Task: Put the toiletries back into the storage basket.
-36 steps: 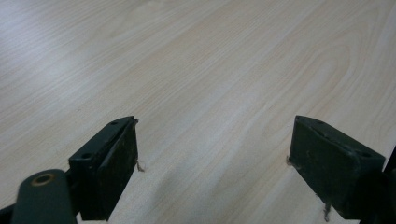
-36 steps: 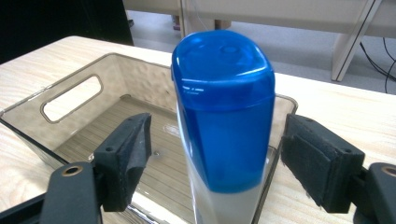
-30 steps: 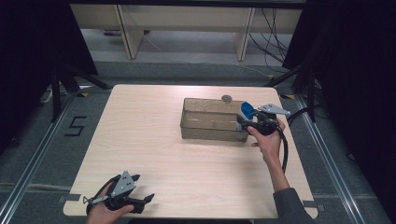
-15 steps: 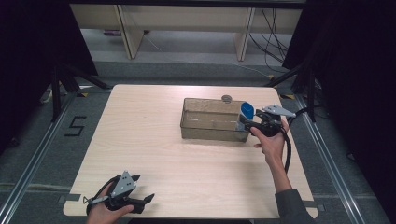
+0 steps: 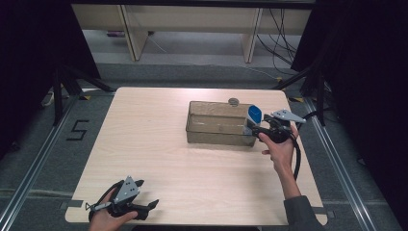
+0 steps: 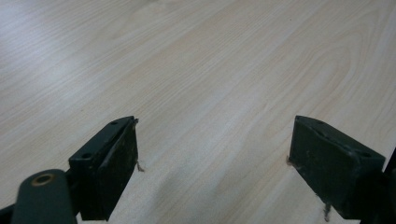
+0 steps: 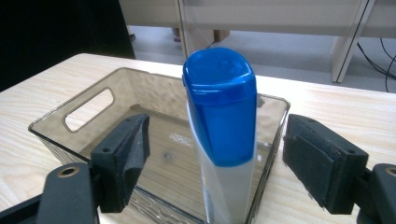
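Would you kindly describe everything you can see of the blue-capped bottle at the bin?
The bottle has a broad, glossy blue cap with a flattened oval top over a pale, whitish plastic body that carries small print low down, too small to read. It stands cap-up, leaning slightly, inside the smoky translucent bin against its near end wall. The right gripper is open around it, with a gap showing on each side of the bottle. In the high view it sits at the bin's right end.
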Demonstrator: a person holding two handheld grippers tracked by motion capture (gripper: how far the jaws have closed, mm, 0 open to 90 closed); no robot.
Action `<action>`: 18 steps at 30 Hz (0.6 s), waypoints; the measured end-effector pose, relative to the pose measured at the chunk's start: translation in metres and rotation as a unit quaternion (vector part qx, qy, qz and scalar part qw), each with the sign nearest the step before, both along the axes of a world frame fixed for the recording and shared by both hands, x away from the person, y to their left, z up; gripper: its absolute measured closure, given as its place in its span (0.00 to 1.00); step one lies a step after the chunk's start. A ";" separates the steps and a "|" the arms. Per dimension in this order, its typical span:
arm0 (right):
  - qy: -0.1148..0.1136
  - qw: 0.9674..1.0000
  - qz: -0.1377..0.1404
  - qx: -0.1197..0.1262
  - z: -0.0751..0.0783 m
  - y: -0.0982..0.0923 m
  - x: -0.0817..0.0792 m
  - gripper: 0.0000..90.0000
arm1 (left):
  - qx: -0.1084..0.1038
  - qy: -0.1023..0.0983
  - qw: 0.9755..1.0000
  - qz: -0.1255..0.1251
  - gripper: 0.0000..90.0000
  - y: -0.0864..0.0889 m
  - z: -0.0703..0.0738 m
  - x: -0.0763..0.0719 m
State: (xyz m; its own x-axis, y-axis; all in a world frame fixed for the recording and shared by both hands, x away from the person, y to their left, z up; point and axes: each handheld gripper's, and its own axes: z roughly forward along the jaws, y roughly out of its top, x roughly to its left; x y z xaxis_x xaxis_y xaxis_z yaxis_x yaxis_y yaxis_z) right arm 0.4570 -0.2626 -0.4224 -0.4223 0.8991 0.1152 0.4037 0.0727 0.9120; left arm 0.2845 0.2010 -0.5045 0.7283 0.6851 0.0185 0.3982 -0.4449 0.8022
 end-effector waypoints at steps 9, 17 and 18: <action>-0.004 1.000 0.000 0.018 0.002 -0.006 -0.007 0.27 | 0.002 0.001 1.000 0.000 0.17 0.000 0.000 0.000; -0.006 1.000 0.003 0.010 0.006 -0.009 -0.015 0.26 | 0.007 0.001 1.000 -0.003 0.17 0.001 0.001 0.000; -0.003 1.000 0.003 0.012 0.007 -0.009 -0.017 0.26 | 0.010 0.001 1.000 -0.005 0.17 0.001 0.001 0.000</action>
